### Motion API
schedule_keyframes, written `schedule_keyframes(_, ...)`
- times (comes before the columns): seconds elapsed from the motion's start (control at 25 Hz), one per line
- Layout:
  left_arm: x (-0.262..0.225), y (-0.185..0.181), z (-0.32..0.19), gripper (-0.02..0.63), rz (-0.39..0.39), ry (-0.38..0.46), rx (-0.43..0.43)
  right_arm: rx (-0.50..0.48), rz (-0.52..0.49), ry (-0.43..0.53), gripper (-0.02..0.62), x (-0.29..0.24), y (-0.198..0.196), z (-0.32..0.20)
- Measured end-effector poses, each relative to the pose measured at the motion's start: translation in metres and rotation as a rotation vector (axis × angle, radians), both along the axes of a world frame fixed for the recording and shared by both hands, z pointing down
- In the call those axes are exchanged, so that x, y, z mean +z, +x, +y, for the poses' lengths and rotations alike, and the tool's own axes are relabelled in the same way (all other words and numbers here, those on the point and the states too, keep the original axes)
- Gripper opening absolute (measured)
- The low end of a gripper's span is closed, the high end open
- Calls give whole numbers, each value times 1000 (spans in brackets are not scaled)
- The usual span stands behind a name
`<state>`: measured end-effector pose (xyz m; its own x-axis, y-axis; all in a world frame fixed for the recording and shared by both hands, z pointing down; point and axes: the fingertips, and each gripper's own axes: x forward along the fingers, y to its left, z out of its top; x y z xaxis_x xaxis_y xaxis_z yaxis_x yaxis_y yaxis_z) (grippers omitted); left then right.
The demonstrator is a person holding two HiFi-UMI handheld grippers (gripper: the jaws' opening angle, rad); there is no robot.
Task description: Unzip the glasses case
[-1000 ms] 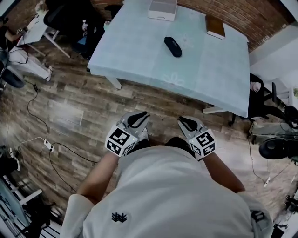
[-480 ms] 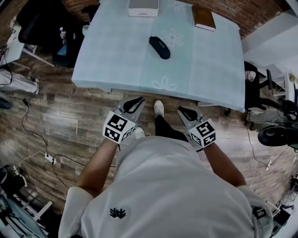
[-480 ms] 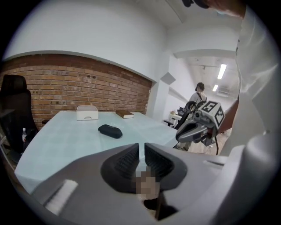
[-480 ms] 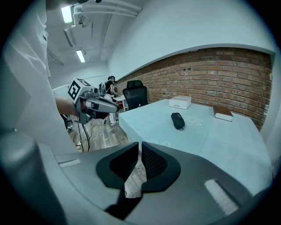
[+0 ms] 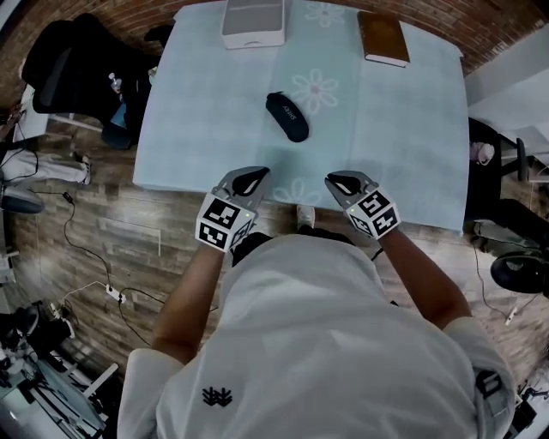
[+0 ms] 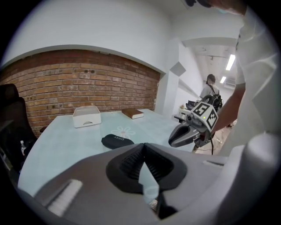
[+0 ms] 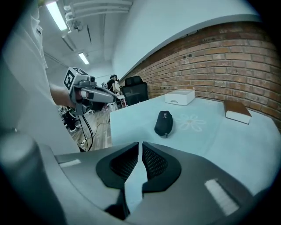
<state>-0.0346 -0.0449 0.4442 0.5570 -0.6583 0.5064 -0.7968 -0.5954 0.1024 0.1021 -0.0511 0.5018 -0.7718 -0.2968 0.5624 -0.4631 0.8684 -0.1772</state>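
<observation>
A black zipped glasses case [image 5: 286, 116] lies on the pale blue table [image 5: 197, 129], near a printed flower. It also shows in the left gripper view as the case [image 6: 117, 140] and in the right gripper view as the case [image 7: 163, 123]. My left gripper [image 5: 251, 178] hangs over the table's near edge, shut and holding nothing. My right gripper [image 5: 341, 182] is level with it, also shut and holding nothing. Both are well short of the case. Each gripper's own view confirms this: left gripper [image 6: 144, 147], right gripper [image 7: 140, 147].
A white box [image 5: 254, 21] and a brown book [image 5: 383, 38] sit at the table's far edge by the brick wall. A black office chair [image 5: 73, 64] stands left of the table, another chair [image 5: 493, 163] to the right. Cables run over the wooden floor [image 5: 94, 249].
The person has walked up to the table. Both grippers, earlier over the floor, now reach the table's near edge, and the case is closer.
</observation>
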Motion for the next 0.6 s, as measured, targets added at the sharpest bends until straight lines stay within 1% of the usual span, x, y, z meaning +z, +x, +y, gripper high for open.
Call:
schedule_keyframes(0.2,14,9,-58,54,-3,-30,-36,-48,6,4,15,19,-7,-41)
schedule_keyframes(0.28,23,12,-77,54,-15,-49,-32,-56,13,-1,15,29,-12,-50)
schedule_keyframes(0.44,45,17,-112,54,-68,-80,22,-64,43,5,17,45,-19,-68)
schedule_keyframes(0.6,63,24,-143,55,-128,-96,88,-40,71,11,25,54,-24,-84)
